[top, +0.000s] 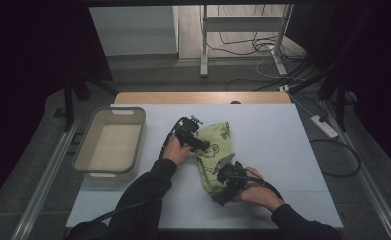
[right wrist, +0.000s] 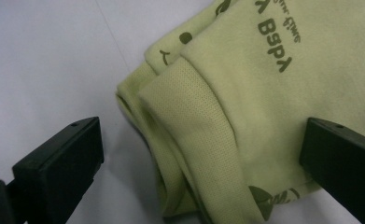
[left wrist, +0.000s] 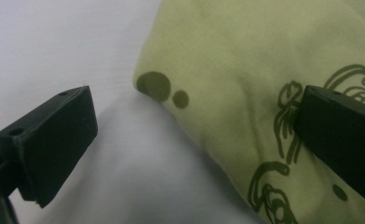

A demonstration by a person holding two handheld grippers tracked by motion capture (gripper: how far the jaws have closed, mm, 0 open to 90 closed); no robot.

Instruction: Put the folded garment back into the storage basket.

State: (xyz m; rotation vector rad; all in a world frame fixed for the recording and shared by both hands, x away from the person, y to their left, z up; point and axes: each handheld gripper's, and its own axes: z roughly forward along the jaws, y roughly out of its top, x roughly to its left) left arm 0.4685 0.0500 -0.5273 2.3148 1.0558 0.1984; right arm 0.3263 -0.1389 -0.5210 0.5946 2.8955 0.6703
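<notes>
I am working both grippers over the folded light-green printed cloth (top: 214, 150), lying mid-table right of the empty beige plastic basket (top: 84, 153). The left gripper (top: 201, 143) and right gripper (top: 222, 175) are hovering, jaws spread, gripping nothing; folding looks largely done, moving it remains.
</notes>
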